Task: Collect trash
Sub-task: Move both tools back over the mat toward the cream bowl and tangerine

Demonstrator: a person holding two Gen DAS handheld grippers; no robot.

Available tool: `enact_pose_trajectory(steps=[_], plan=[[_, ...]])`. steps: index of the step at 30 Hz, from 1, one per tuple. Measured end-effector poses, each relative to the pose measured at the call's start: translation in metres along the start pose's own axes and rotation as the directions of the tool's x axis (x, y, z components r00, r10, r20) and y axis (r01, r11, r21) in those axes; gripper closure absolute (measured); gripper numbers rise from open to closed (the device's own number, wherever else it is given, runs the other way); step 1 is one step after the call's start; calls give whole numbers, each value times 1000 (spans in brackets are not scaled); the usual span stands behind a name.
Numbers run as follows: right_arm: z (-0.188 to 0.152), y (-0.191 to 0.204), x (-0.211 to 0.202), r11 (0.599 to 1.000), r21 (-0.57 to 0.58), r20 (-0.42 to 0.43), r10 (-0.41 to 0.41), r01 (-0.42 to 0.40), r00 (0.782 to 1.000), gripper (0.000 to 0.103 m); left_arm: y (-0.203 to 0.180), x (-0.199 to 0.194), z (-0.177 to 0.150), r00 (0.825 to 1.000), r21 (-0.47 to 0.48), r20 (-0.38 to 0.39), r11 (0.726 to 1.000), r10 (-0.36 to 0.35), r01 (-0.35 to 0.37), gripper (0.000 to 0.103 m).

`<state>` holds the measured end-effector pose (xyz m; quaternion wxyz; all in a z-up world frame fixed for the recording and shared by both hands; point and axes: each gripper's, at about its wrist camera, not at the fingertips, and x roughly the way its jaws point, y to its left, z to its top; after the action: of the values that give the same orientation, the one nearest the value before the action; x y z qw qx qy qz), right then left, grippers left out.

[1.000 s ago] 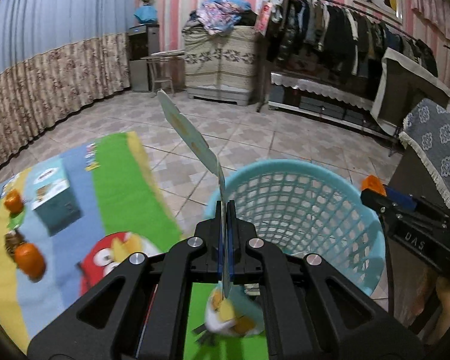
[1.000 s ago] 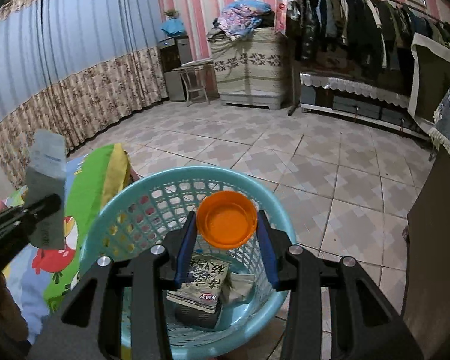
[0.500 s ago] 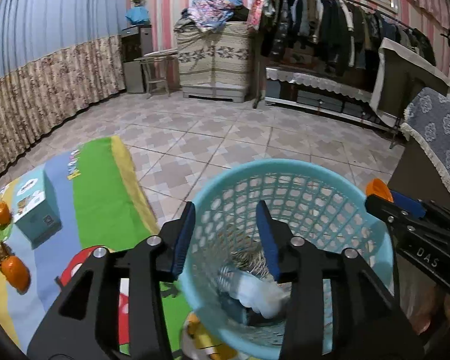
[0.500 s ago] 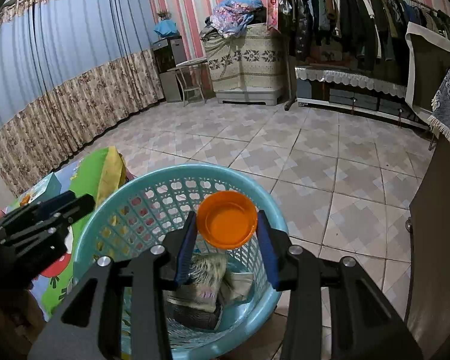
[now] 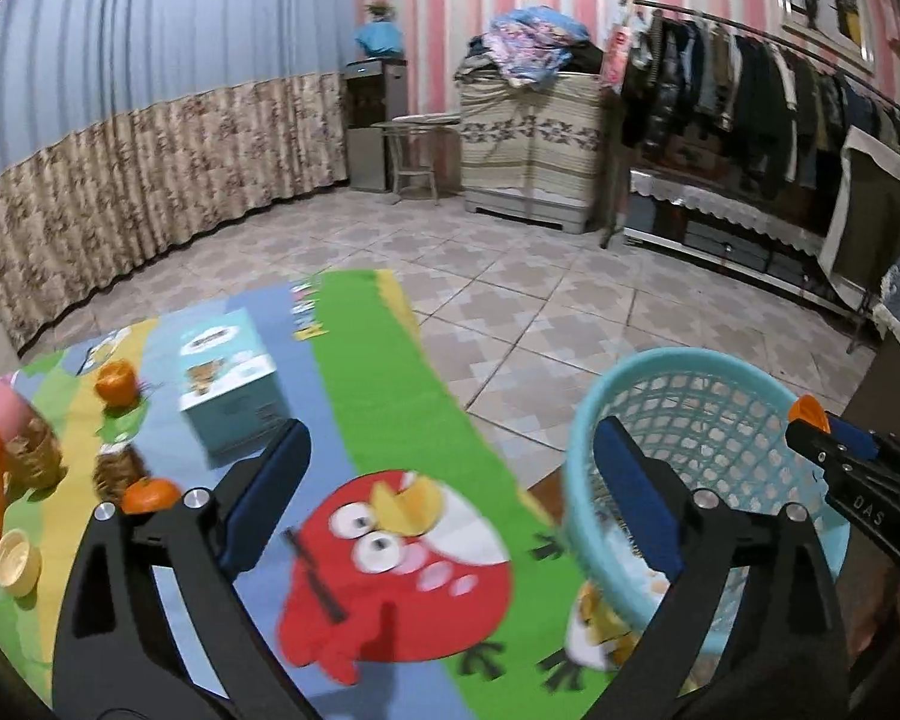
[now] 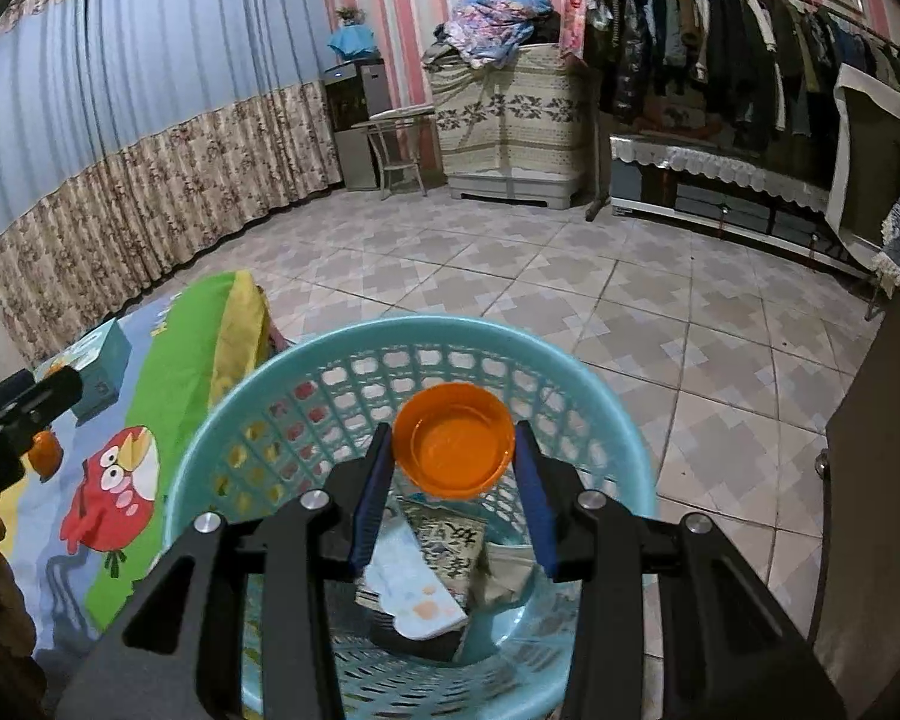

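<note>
The left gripper (image 5: 450, 462) is released, its jaws opening wide with nothing between them. A second ago it pinched a flat card upright above the teal basket (image 5: 708, 360); that card has gone from its jaws, and a pale flat piece (image 6: 411, 588) now lies inside the basket on the printed wrappers (image 6: 450, 540). The left gripper has also swung away toward 9 o'clock: the basket, formerly dead ahead of it, now sits at its 3 o'clock, and the cartoon mat (image 5: 390, 540) fills its view, with the blue box (image 5: 231, 384) and oranges (image 5: 114, 381) at 10 o'clock. The right gripper (image 6: 453, 468) still grasps the orange cap (image 6: 453, 441) over the basket's middle, its jaws just starting to ease apart.
</note>
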<state>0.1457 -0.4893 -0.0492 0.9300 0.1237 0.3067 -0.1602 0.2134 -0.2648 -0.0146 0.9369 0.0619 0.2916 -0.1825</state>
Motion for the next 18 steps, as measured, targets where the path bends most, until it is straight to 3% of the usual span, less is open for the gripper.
enact_pose_trajectory(steps=[3,9,11,18], plan=[[0,6,0,1000,11,15,12,-12,1000,32,21,-11,-2,1000,-18,14,1000,26,-26,6],[-3,17,-2,1000,-3,3,0,0,1000,26,49,-32,-9,998,-45,26,997,60,-59,6],[-4,22,-4,1000,-8,6,-7,7,1000,17,61,-40,-15,997,-57,27,996,74,-73,6],[-6,65,-19,996,-80,22,32,-30,999,16,118,-65,-36,990,-103,17,985,142,-139,6]])
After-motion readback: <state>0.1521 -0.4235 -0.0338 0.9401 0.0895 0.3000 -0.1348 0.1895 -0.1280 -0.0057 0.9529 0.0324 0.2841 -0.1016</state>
